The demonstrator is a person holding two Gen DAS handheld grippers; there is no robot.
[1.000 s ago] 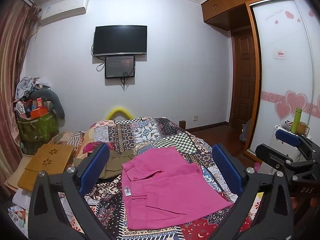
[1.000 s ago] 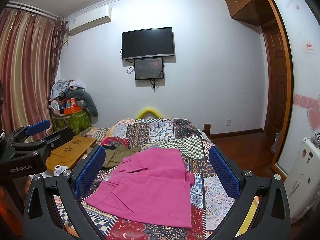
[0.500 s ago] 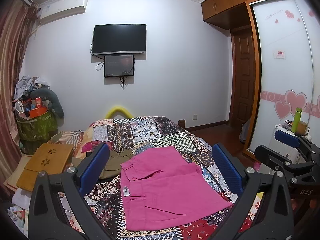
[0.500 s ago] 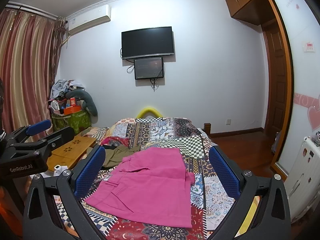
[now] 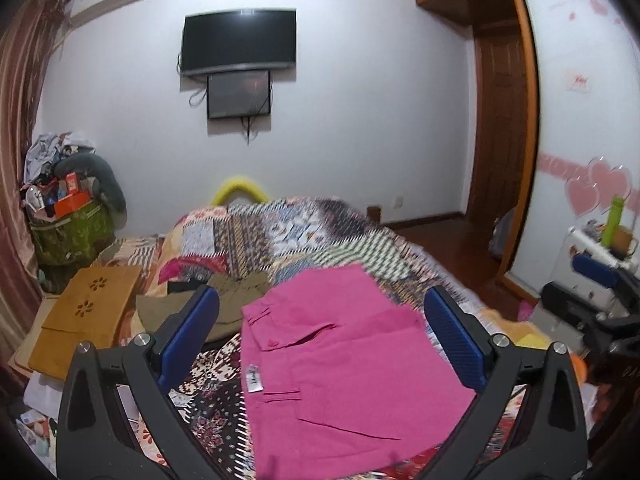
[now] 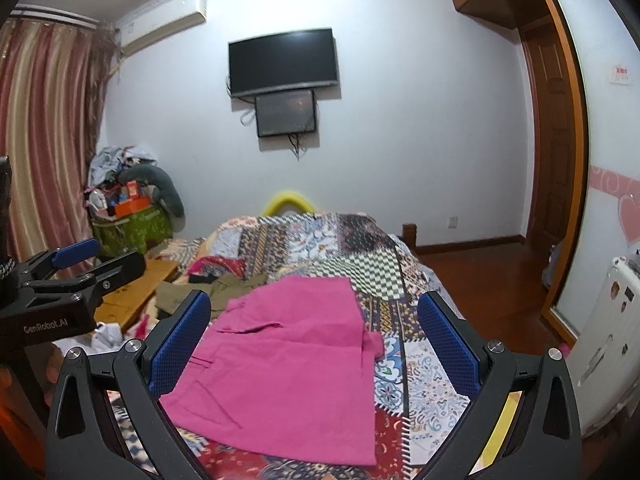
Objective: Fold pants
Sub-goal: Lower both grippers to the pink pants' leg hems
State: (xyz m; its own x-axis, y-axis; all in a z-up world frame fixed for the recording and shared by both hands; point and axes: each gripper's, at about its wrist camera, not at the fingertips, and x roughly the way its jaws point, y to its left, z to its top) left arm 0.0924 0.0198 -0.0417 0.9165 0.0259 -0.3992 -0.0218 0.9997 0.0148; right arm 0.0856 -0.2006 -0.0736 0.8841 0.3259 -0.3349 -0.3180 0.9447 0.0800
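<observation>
Both of my cameras have tipped down a little since a moment ago, so the bed fills more of each view and the pink pants look bigger and closer. The pink pants [image 5: 344,364] lie flat on the patchwork bed [image 5: 280,232], already doubled over, with the waistband and white tag on my left side. I think they lie spread like that so I can reach an edge with each hand.

My left gripper [image 5: 322,340] hangs above the pants with its two blue pads wide apart, holding nothing. My right gripper [image 6: 316,344] is the same: spread wide, empty, above the pants and not touching them. I hold them apart so each can pinch cloth.

I count one pair of pink pants, one olive-green garment [image 5: 228,300] bunched just behind it, two grippers, and two dark screens [image 6: 284,60] on the wall.
</observation>
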